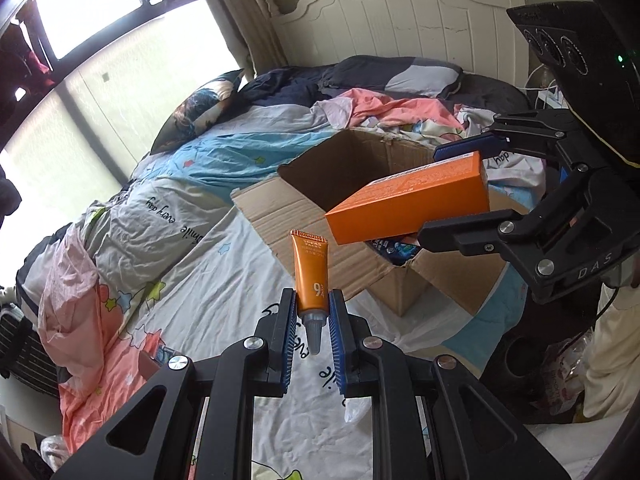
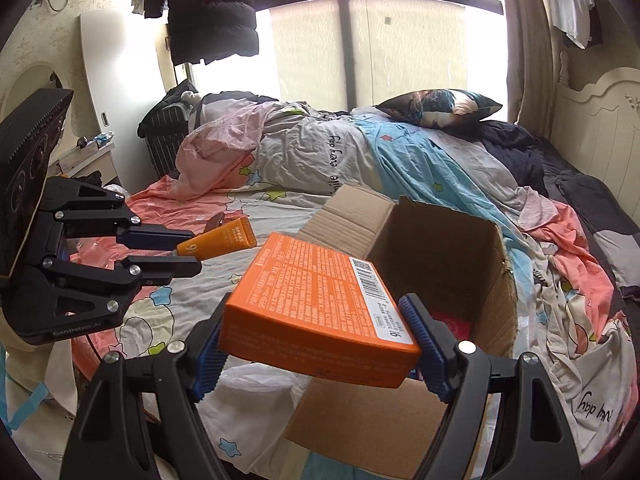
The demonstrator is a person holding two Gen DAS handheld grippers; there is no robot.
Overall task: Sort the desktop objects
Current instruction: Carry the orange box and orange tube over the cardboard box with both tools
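The right gripper (image 2: 320,344) clamps the orange carton (image 2: 320,312) above the open cardboard box (image 2: 452,256); the left gripper (image 1: 312,320) pinches the orange tube (image 1: 311,276) nearby. Lower the carton well inside before releasing.

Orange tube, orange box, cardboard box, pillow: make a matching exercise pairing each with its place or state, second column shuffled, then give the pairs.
Things:
1. orange tube
2. orange box
3. cardboard box
4. pillow

Places or states:
A. open on the bed, flaps spread
B. clamped in the left claw
C. lying at the far side of the bed near the window
D. clamped in the right claw, held over the open carton

Pairs: 1-B, 2-D, 3-A, 4-C
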